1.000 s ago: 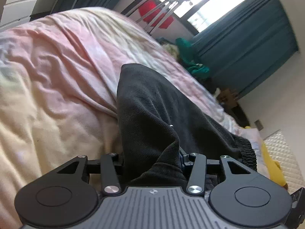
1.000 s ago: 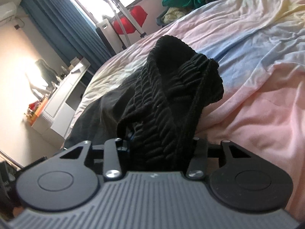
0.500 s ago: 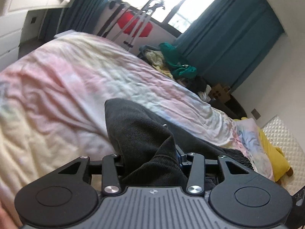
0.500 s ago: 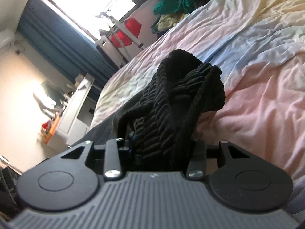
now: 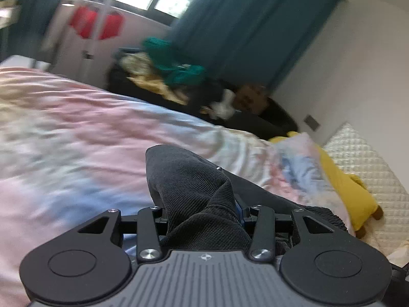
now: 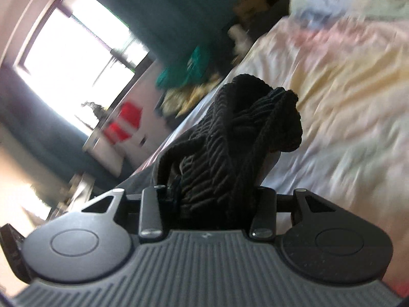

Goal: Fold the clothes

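Observation:
A black garment of ribbed cloth [image 5: 194,189] is bunched between the jaws of my left gripper [image 5: 202,212], which is shut on it; the fingers are hidden under the cloth. The garment trails off to the right, where a gathered elastic band [image 5: 322,213] shows. In the right wrist view the gathered black waistband [image 6: 242,133] stands up in a thick bundle out of my right gripper [image 6: 217,199], which is shut on it. Both ends are held above the pastel bed sheet [image 5: 76,138]. Both views are blurred by motion.
The bed [image 6: 345,102] with its pink, blue and yellow sheet fills the ground below. A heap of green and yellow clothes [image 5: 173,74] lies past the bed's far edge. A yellow cloth [image 5: 345,186] and a white quilted pad [image 5: 368,168] lie at right. Teal curtains [image 5: 250,30] hang behind.
Both grippers have risen and swung across the bed with the black garment in them, and both have rolled. Less garment lies ahead of the left gripper; the window and curtains now fill the background.

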`<state>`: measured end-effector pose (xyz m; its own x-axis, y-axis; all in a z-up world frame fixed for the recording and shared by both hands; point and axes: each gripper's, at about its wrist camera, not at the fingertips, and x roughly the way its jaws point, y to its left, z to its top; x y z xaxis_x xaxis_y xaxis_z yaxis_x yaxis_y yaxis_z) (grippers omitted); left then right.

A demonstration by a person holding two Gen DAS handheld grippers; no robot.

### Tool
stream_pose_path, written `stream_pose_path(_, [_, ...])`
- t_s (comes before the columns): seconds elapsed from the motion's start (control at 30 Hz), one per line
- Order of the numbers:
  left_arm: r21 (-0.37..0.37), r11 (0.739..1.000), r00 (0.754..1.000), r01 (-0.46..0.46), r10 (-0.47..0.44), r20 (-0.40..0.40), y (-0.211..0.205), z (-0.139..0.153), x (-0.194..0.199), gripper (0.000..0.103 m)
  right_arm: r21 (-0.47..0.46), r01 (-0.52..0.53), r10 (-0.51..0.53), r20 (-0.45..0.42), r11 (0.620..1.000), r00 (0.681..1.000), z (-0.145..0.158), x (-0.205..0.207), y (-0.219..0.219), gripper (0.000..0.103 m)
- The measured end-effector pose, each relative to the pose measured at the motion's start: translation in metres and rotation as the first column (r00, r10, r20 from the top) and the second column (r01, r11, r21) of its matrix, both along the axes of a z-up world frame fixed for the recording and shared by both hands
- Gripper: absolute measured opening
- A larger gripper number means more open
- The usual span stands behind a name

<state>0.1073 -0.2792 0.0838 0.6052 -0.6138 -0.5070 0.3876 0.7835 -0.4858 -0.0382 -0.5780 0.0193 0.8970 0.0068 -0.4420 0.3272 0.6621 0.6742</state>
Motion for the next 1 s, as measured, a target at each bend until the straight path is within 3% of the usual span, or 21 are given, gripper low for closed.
stream_pose_path(0.13, [-0.031, 0.998, 0.998, 0.062, -0.063, -0.011, -0.081, -0.032, 0.054, 0.044, -0.065, 0.085, -0.083, 0.026, 0.994, 0.996, -0.015, 0.028, -0.06, 0.044])
stream_pose_path(0.27, [-0.013, 0.992, 0.992, 0.122, -0.123, -0.009, -0.132, -0.08, 0.094, 0.044, -0.095, 0.136, -0.134, 0.028, 0.986, 0.991, -0.062, 0.044, -0.091, 0.044])
stream_pose_path(0.43, [0.128, 0.963, 0.971, 0.237, -0.236, -0.025, -0.134, -0.161, 0.099, 0.047, -0.08, 0.125, -0.134, -0.119, 0.989, 0.984, -0.141, 0.042, -0.075, 0.046])
stream_pose_path(0.53, [0.184, 0.945, 0.959, 0.269, -0.28, 0.034, -0.121, -0.187, 0.087, 0.052, -0.078, 0.162, -0.17, -0.112, 0.984, 0.979, -0.172, 0.03, -0.06, 0.052])
stream_pose_path(0.63, [0.207, 0.945, 0.962, 0.252, -0.267, 0.05, -0.121, -0.182, 0.08, 0.054, -0.005, 0.203, -0.202, -0.116, 0.979, 0.972, -0.175, 0.027, -0.065, 0.06])
stream_pose_path(0.77, [0.288, 0.931, 0.966, 0.223, -0.25, 0.059, -0.12, -0.154, 0.062, 0.058, 0.099, 0.246, -0.228, -0.166, 0.964, 0.959, -0.164, 0.015, -0.071, 0.065])
stream_pose_path(0.87, [0.313, 0.922, 0.962, 0.229, -0.264, 0.073, -0.106, -0.12, 0.037, 0.061, 0.091, 0.264, -0.242, -0.2, 0.96, 0.95, -0.137, -0.007, -0.064, 0.068])
stream_pose_path(1.0, [0.346, 0.914, 0.946, 0.214, -0.282, 0.159, -0.081, -0.064, -0.011, 0.07, 0.014, 0.233, -0.228, -0.172, 0.972, 0.958, -0.088, -0.035, -0.042, 0.067])
